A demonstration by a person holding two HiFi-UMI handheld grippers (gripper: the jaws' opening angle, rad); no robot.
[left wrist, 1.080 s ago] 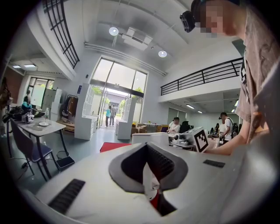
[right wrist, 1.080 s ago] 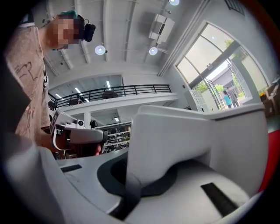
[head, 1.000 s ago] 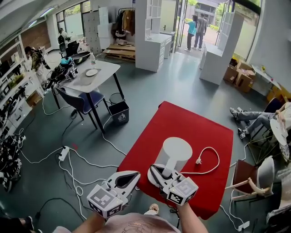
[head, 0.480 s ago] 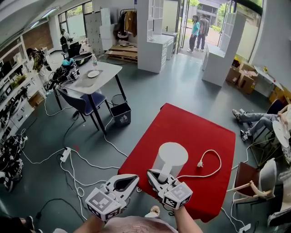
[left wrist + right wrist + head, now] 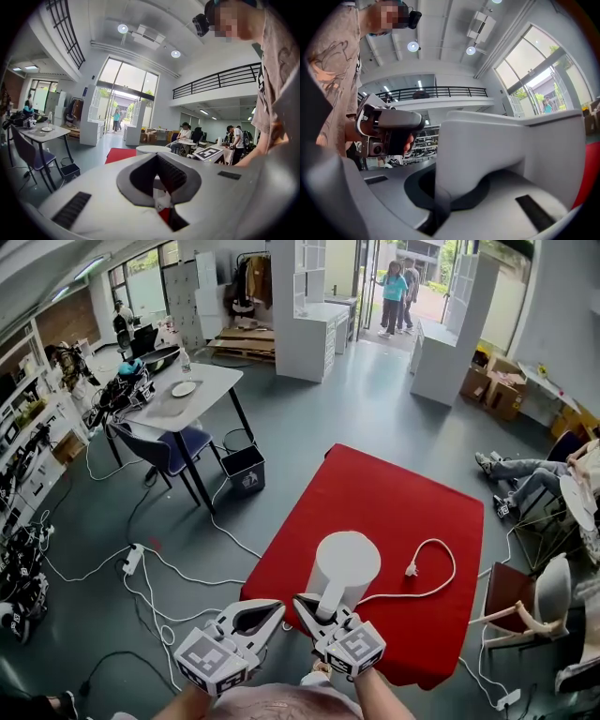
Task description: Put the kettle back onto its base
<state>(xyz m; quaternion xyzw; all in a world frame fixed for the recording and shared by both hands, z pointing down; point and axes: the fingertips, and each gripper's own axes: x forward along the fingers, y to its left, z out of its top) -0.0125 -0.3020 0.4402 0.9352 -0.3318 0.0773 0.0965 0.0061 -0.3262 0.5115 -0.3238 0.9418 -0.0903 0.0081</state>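
Observation:
A white kettle (image 5: pixel 347 561) stands upright over the near part of the red table (image 5: pixel 394 493). My right gripper (image 5: pixel 316 606) is shut on its handle (image 5: pixel 330 600) from the near side. In the right gripper view the handle (image 5: pixel 487 150) fills the space between the jaws, with the kettle body (image 5: pixel 555 150) to the right. The base is hidden; a white cord (image 5: pixel 433 589) runs in under the kettle. My left gripper (image 5: pixel 277 608) hangs shut and empty off the table's near left edge. The kettle's rim (image 5: pixel 151 149) shows just past its jaws.
The cord's plug (image 5: pixel 410 570) lies on the red cloth to the right of the kettle. A black bin (image 5: pixel 244 470) and a grey table (image 5: pixel 187 395) with a blue chair stand to the left. Cables and a power strip (image 5: pixel 129 557) lie on the floor. A seated person's legs (image 5: pixel 525 479) are at the right.
The right gripper and the kettle have sunk a little toward the table and drifted slightly left in the head view. The left gripper has stayed where it was.

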